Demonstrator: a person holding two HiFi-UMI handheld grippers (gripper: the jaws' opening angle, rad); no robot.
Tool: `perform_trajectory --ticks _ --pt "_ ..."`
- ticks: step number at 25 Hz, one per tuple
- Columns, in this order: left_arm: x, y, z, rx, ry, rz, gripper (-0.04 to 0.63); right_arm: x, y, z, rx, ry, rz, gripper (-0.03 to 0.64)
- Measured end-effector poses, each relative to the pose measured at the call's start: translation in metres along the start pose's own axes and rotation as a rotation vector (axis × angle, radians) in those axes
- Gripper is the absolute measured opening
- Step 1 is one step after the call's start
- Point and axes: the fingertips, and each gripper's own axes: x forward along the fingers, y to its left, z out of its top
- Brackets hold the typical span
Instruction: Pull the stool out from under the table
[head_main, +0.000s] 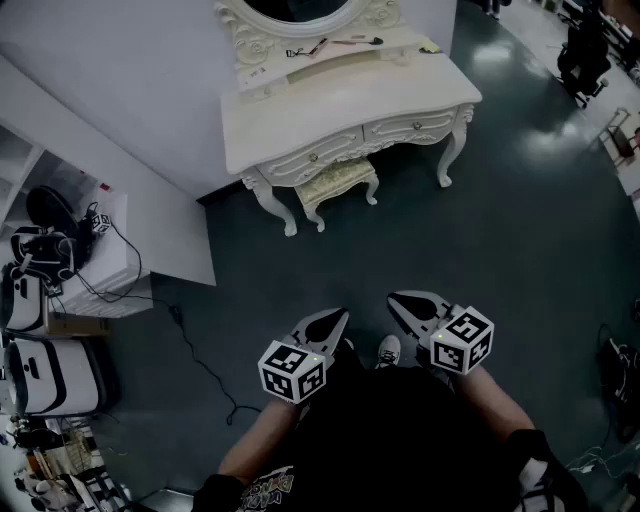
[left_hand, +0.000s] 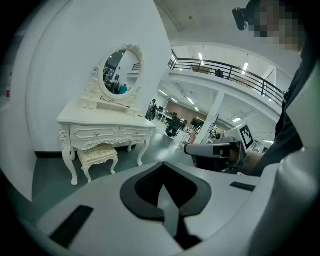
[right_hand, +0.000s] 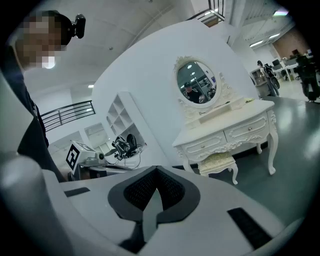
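- The small cream stool (head_main: 338, 180) with the padded patterned seat and curvy legs is sitting tucked under the front edge of the cream-white carved dressing table (head_main: 330, 100). It's between the front legs, nearer the one at the head view's left, with the front of the seat poking out.
- Both tongs are hanging over the dark grey-green floor (head_main: 500, 230), side by side in front of the person and well apart from the stool.
- The left gripper (head_main: 341, 314) is clenched: its jaws are pressing together with nothing between them.
- The right gripper (head_main: 394, 298) is doing the same, clamped on nothing.
- Containers: the two carved drawers (head_main: 312, 155) along the table's front are sitting closed, so I can't tell what's in them.
- An oval mirror (right_hand: 196, 81) in a carved frame is standing at the table's back edge. A few thin dark bits (head_main: 330, 45) are lying just in front of it, too small to tell.
- A low white cabinet (head_main: 115, 270) by the wall is carrying black gear (head_main: 50, 215) with trailing cables.
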Motion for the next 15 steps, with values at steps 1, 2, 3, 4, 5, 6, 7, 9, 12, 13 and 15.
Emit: perform_trajectory --ticks 1,2,3,4,5,6,7,9,12,13,15 --pt "-0.0004 -0.0003 0.0001 0.002 -0.001 0.0 0.008 -0.0002 0.0006 0.0 -0.001 0.0 0.0 0.028" --pt "-0.0007 -0.0007 0.0003 0.004 -0.003 -0.001 0.008 -0.0004 0.0011 -0.0001 -0.002 -0.001 0.001 0.028" --pt "-0.001 -0.0014 0.0004 0.005 -0.004 -0.001 0.008 -0.0008 0.0017 -0.0001 -0.003 -0.002 0.001 0.028" --pt "-0.0013 -0.0022 0.0005 0.006 -0.005 -0.002 0.008 -0.0013 0.0023 -0.0001 -0.005 -0.002 0.002 0.028" --pt "-0.0016 -0.0032 0.0006 0.007 -0.007 -0.002 0.008 -0.002 0.0029 -0.0002 -0.006 -0.003 0.002 0.028" --pt "-0.002 -0.0041 0.0007 0.008 -0.008 -0.002 0.008 -0.0027 0.0034 -0.0002 -0.007 -0.002 0.003 0.028" --pt "-0.0025 -0.0045 0.0011 0.008 -0.009 -0.001 0.008 -0.0031 0.0038 -0.0001 -0.008 -0.001 0.002 0.028" --pt "-0.0034 -0.0044 0.0021 0.009 -0.014 0.001 0.008 -0.0029 0.0041 0.0007 -0.009 -0.001 0.002 0.028" --pt "-0.0036 -0.0039 0.0018 0.007 -0.019 0.003 0.008 -0.0028 0.0033 0.0018 -0.015 -0.006 0.0 0.028" --pt "-0.0033 -0.0041 0.0019 0.008 -0.019 0.004 0.008 -0.0031 0.0028 0.003 -0.017 -0.011 -0.001 0.028" --pt "-0.0027 -0.0044 0.002 0.011 -0.018 0.005 0.008 -0.0038 0.002 0.0059 -0.013 -0.025 0.0 0.028"
